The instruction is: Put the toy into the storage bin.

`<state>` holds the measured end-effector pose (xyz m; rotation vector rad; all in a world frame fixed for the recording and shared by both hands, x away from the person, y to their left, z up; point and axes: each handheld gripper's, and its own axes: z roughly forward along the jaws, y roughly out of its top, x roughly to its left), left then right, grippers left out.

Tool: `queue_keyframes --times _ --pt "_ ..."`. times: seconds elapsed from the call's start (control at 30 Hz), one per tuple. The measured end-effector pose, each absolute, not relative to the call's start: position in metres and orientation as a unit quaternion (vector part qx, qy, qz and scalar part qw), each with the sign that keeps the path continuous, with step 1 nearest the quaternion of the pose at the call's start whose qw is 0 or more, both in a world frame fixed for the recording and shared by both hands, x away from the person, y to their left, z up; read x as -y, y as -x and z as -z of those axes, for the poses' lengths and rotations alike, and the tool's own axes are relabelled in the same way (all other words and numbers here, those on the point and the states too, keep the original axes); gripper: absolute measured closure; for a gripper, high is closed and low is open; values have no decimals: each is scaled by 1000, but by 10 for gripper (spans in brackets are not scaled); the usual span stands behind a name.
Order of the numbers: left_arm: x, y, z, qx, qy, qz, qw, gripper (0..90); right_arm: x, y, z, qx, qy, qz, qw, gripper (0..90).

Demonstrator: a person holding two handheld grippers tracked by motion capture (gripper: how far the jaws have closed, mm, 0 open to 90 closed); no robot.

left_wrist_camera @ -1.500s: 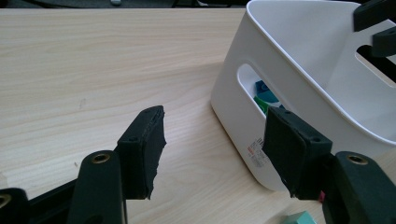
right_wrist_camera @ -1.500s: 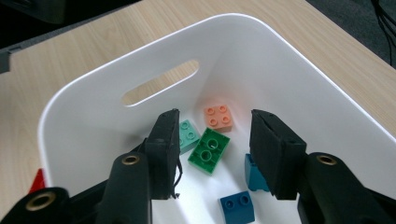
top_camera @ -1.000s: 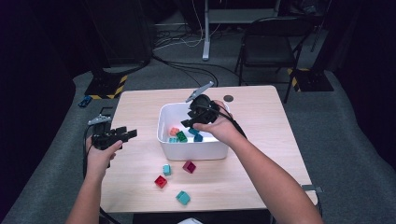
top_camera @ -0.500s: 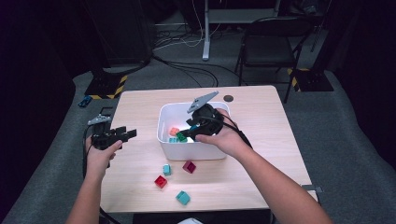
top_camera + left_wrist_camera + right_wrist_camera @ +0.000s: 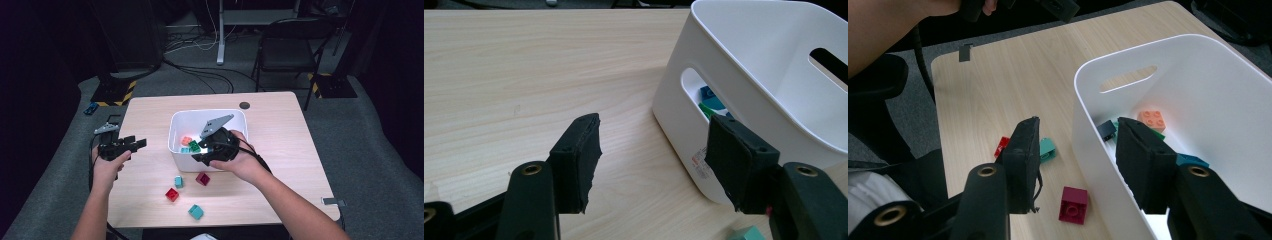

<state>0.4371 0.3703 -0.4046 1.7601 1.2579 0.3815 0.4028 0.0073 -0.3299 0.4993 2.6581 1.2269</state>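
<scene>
Straddling bin wall (image 5: 1098, 165): right tongs (image 5: 1075, 150)

- A black chair (image 5: 287, 47) stands on the grey floor beyond the far right edge of the table.
- A white desk leg (image 5: 220, 35) rises farther off, left of the chair, with cables (image 5: 195, 75) trailing over the floor near it.
- A yellow-and-black striped foot (image 5: 117, 92) sits on the floor off the far left corner.
- A small blue object (image 5: 90, 107) lies left of it.
</scene>
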Motion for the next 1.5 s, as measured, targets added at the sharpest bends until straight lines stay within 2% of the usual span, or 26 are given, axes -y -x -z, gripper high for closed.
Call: queue_keyframes --times 0.73,1.17,1.5 --pt "-370 -437 406 -511 -714 -153 453 384 -12 -371 397 -901 -157 -397 79 515" --pt "-368 -437 408 -513 -715 -152 449 384 -24 -355 442 -908 -147 -389 56 498" --pt "-367 -437 409 -514 -717 -152 445 384 -29 -346 460 -909 -147 -388 42 483"
